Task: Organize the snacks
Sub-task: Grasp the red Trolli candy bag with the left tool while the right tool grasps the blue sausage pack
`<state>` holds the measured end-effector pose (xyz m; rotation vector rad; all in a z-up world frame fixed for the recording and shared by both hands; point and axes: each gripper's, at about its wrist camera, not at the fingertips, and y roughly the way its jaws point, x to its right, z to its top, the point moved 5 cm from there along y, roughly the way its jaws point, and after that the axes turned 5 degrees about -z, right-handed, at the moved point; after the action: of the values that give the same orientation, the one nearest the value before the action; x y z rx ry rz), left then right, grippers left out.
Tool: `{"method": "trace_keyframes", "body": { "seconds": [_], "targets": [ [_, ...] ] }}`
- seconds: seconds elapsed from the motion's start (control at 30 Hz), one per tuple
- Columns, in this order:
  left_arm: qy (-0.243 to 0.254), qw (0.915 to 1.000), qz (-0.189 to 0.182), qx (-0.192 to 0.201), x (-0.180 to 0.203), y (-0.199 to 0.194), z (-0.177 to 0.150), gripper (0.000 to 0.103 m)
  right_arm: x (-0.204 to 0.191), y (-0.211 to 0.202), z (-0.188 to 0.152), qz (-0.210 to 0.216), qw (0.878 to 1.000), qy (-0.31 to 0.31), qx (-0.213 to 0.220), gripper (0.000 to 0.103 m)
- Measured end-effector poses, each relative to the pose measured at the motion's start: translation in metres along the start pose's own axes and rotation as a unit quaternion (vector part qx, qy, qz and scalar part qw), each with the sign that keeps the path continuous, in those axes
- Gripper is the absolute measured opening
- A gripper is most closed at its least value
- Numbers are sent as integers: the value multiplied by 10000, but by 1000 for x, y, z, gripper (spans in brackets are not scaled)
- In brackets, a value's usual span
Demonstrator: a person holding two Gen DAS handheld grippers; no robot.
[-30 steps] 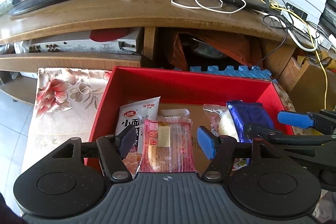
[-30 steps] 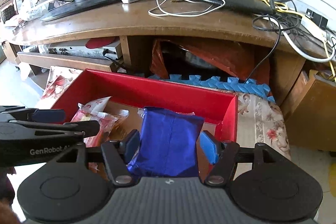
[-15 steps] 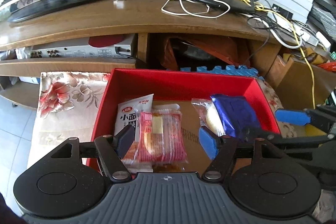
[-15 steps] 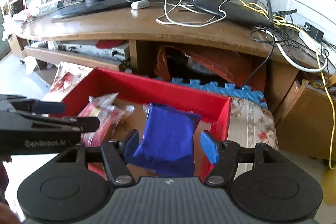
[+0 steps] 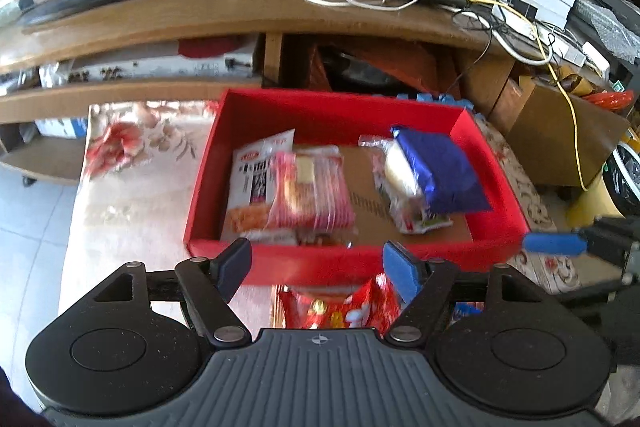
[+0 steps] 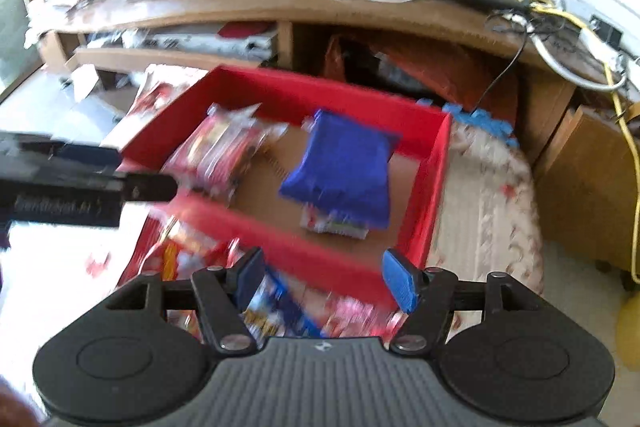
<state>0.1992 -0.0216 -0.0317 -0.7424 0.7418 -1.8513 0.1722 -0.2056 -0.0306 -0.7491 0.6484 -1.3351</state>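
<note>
The red box [image 5: 352,263] sits on a flowered cloth [image 5: 132,183] in front of a wooden TV stand [image 5: 224,15]. It already holds a pink-wrapped snack pack [image 5: 312,193] at its left and a blue snack packet [image 5: 440,173] at its right.

Both grippers are outside the box, on its near side. The left gripper [image 5: 316,267] has just been opening its jaws, with nothing between them. The right gripper [image 6: 324,277] also stands open and empty.

The loose snacks still to sort lie just below the grippers, against the near wall of the box. A red packet [image 5: 344,307] is under the left gripper, slightly toward its right finger. Blurred blue and pink packets [image 6: 304,311] are under the right one. Each hand seems nearest to its own pile, so I judge the coming move is downward, not forward. Their long axes I cannot tell.
</note>
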Motion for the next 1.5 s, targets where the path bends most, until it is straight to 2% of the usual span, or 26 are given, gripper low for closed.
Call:
{"method": "trace_keyframes", "body": {
  "seconds": [0.27, 0.47, 0.63, 0.8, 1.07, 1.23, 1.3, 1.5],
  "targets": [
    [107, 9995, -226, -174, -6, -1, -12, 82, -20, 35, -29, 692, 9929, -588, -768, 62],
    [175, 9977, -527, -381, -5, 5, -20, 83, -37, 56, -30, 993, 9847, -1123, -887, 64],
    [422, 9953, -707, -514, -1, 12, -26, 85, -46, 75, -27, 1064, 9809, -1319, -958, 76],
    [806, 9918, -702, -702, 6, 26, -32, 85, -45, 69, -35, 913, 9834, -1272, -921, 71],
    [1222, 9867, -767, -748, 32, 46, -31, 85, -35, 38, -67, 691, 9857, -1013, -1153, 70],
    [1507, 9815, -631, -996, 40, 60, -47, 85, -16, 21, -93, 575, 9873, -741, -1282, 70],
    [1482, 9792, -687, -1207, 38, 59, -58, 83, -9, 19, -99, 537, 9884, -620, -1281, 70],
    [1547, 9745, -833, -1394, 43, 35, -84, 84, 6, 18, -97, 501, 9890, -407, -1333, 70]
  ]
}}
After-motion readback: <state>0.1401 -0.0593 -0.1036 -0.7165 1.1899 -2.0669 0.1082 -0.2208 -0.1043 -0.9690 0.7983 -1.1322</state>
